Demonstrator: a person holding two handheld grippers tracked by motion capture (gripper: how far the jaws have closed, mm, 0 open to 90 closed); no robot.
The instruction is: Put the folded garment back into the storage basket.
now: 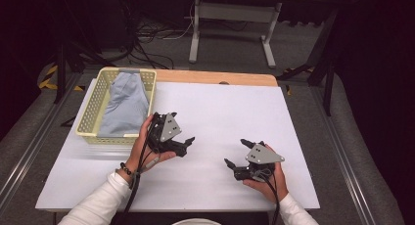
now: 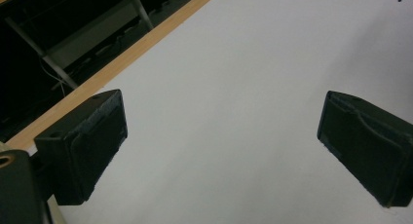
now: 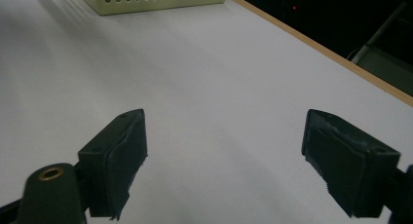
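now the left gripper [image 1: 187,143] sits over the white table [image 1: 220,112] with its jaws wide and nothing in them. nearby, the right gripper [image 1: 236,152] has wide, empty jaws too. a yellow basket [image 1: 93,107] at the table's left holds a blue cloth [image 1: 125,105].

I see a white table [image 1: 210,112]. My left hand-held gripper [image 1: 182,143] sits just beside a yellow basket [image 1: 93,107] with a blue cloth [image 1: 125,105] inside. My right hand-held gripper [image 1: 238,153] is well apart, jaws spread wide.
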